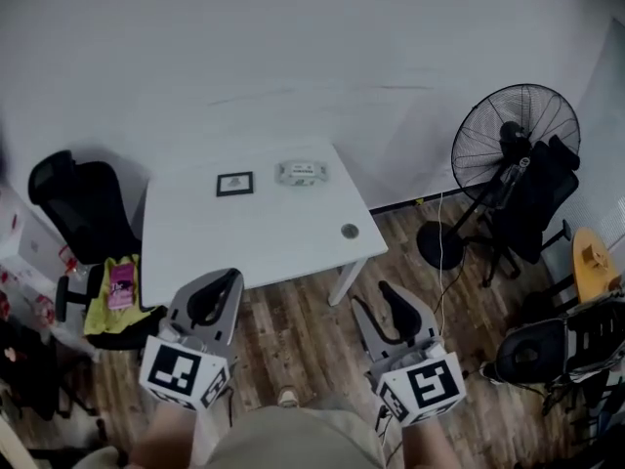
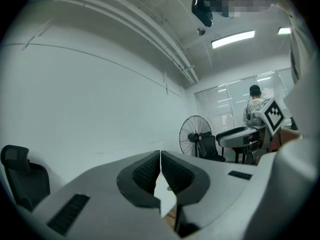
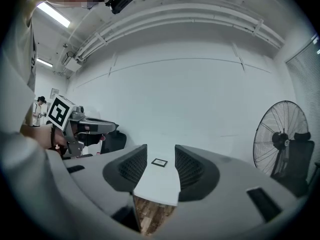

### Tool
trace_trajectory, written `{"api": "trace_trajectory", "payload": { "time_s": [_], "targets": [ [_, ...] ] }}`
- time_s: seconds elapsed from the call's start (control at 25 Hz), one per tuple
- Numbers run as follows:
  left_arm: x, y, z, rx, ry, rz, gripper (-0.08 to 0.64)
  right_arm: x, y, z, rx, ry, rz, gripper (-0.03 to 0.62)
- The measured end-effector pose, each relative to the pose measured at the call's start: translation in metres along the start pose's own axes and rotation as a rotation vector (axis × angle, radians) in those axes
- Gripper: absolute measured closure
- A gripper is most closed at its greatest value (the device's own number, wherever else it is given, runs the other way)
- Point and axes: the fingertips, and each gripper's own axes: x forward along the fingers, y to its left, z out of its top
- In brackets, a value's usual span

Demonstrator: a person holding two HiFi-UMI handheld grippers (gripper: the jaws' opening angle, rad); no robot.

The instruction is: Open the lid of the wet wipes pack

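Note:
The wet wipes pack [image 1: 301, 173] lies flat near the far edge of the white table [image 1: 195, 242], a pale packet with its lid on top. Both grippers hang over the wooden floor in front of the table, well short of the pack. My left gripper [image 1: 229, 279] [image 2: 160, 157] has its pads pressed together with nothing between them. My right gripper [image 1: 372, 296] [image 3: 160, 156] is open and empty, and the table shows through the gap between its pads. Neither gripper view shows the pack.
A black-framed square marker [image 1: 234, 184] [image 3: 159, 162] lies left of the pack, and a small round object [image 1: 350, 231] sits near the table's front right corner. A standing fan [image 1: 516, 145] and dark chairs [image 1: 532, 198] stand at the right. A black chair [image 1: 73, 203] is at the left.

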Motion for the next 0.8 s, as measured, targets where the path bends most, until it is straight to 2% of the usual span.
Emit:
{"api": "trace_trajectory", "payload": {
  "time_s": [0.28, 0.56, 0.8],
  "targets": [
    [0.042, 0.022, -0.016, -0.044, 0.006, -0.008, 0.535, 0.047, -0.020, -0.013, -0.027, 0.042, 0.023, 0.403],
    [0.098, 0.046, -0.031, -0.024, 0.027, 0.027, 0.535, 0.108, -0.061, -0.026, -0.037, 0.051, 0.054, 0.403],
    [0.167, 0.072, -0.037, -0.022, 0.081, 0.078, 0.535, 0.178, -0.108, -0.036, -0.032, 0.162, 0.125, 0.403]
  ]
}}
